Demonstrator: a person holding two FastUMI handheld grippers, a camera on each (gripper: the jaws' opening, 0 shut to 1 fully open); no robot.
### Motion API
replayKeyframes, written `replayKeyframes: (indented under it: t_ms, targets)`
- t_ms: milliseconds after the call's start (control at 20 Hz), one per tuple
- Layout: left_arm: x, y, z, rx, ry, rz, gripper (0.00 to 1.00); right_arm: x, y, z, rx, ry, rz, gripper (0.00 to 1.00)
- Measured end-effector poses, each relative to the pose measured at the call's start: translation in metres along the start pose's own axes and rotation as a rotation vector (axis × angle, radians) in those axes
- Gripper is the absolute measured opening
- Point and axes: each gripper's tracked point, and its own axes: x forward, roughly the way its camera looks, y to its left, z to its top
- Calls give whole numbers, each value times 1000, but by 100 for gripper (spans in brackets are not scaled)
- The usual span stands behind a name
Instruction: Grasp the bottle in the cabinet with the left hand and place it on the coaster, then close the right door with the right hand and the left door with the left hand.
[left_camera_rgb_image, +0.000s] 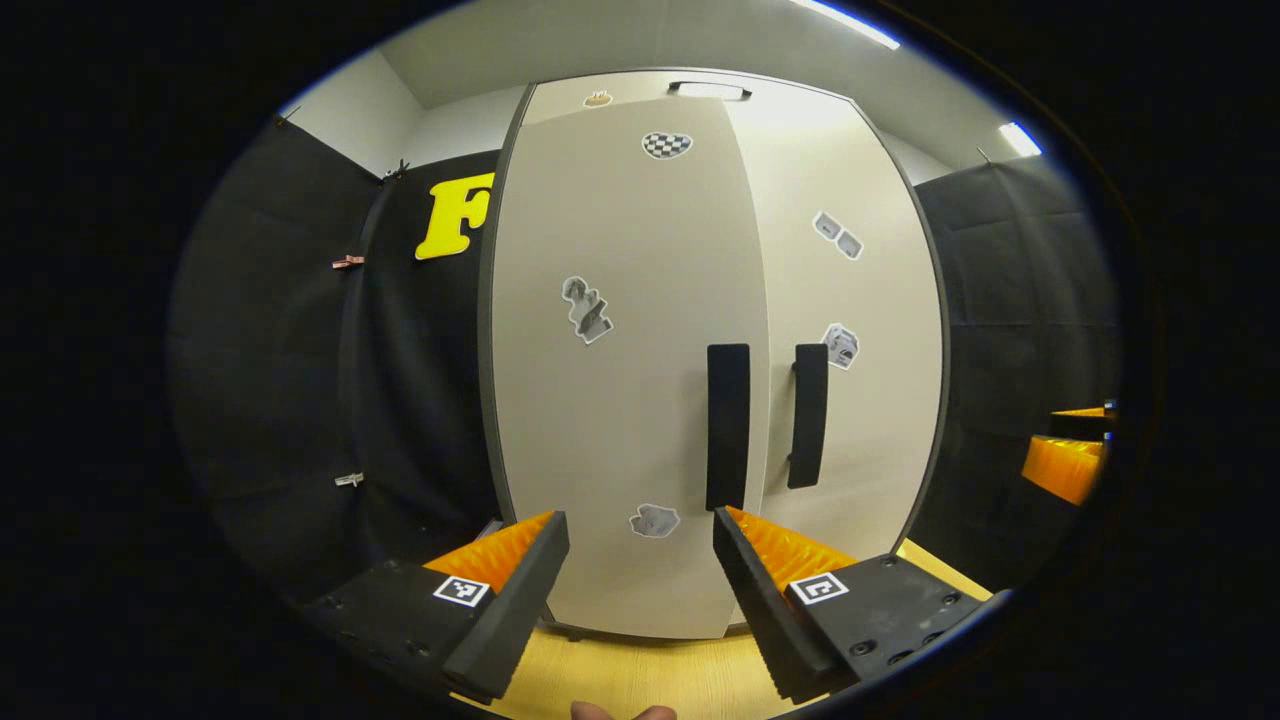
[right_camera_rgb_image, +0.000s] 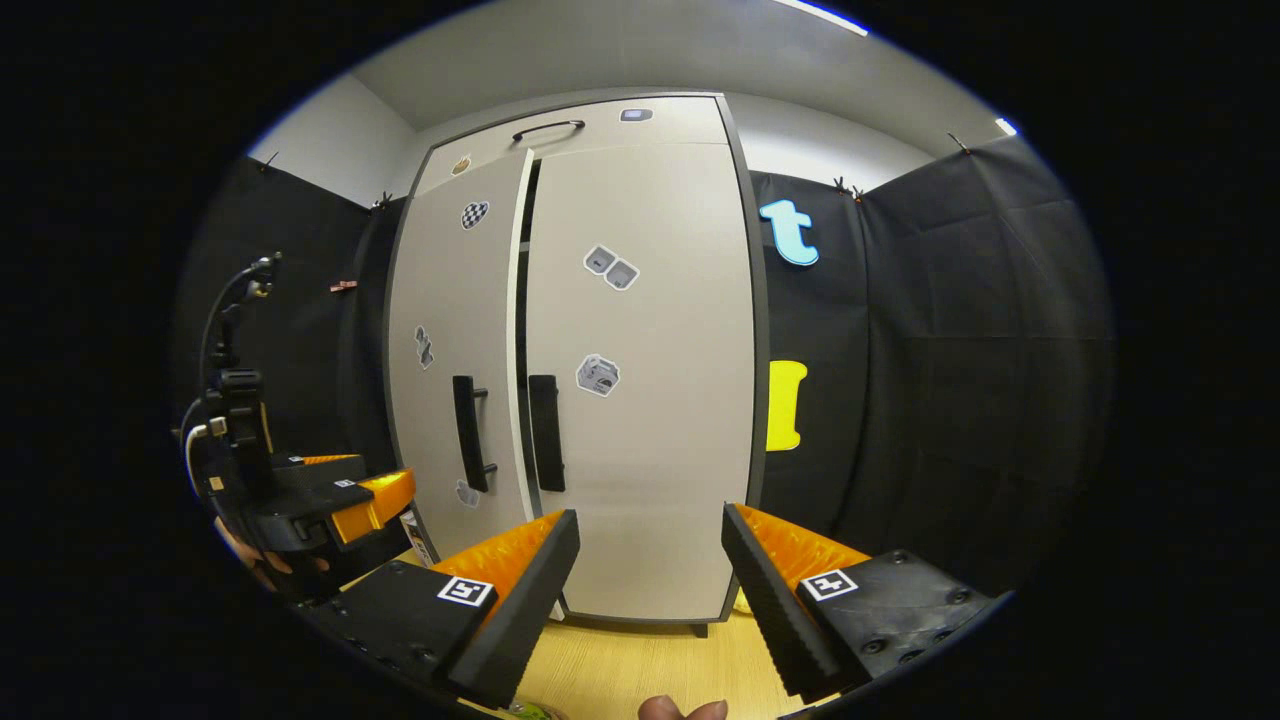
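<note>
The pale cabinet (left_camera_rgb_image: 620, 400) stands close ahead on the wooden table. In the left gripper view its left door (left_camera_rgb_image: 600, 440) stands slightly out in front of the right door (left_camera_rgb_image: 860, 300). The right gripper view shows a dark gap (right_camera_rgb_image: 522, 300) between the left door (right_camera_rgb_image: 450, 320) and the right door (right_camera_rgb_image: 650, 400), which lies flat against the cabinet. Two black handles (left_camera_rgb_image: 728, 425) (left_camera_rgb_image: 808, 415) sit side by side at the middle. My left gripper (left_camera_rgb_image: 640, 545) is open and holds nothing, just short of the left door. My right gripper (right_camera_rgb_image: 650, 545) is open and holds nothing, facing the right door.
The wooden tabletop (left_camera_rgb_image: 640, 670) runs under the cabinet. Black cloth walls close in on both sides. The left gripper (right_camera_rgb_image: 330, 505) and the hand holding it appear at the left of the right gripper view. The right gripper (left_camera_rgb_image: 1070, 460) shows at the right edge of the left gripper view.
</note>
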Motion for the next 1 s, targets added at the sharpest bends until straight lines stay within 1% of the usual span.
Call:
replayKeyframes:
  t_ms: [250, 550, 650, 800, 1000]
  targets:
    - [-44, 6, 6, 0, -14, -5, 93, -18, 10, 2, -13, -10, 2, 96]
    - [-90, 23, 0, -16, -12, 25, 93, -35, 24, -4, -9, -14, 13, 96]
    - [-102, 28, -5, -31, -7, 30, 93, -40, 26, -5, -8, -16, 13, 95]
    - [-115, 41, -11, -29, -3, 50, 93, -47, 27, -8, -7, -18, 9, 95]
    - [-127, 53, -11, -38, -9, 65, 93, -56, 31, -10, -14, -22, 5, 96]
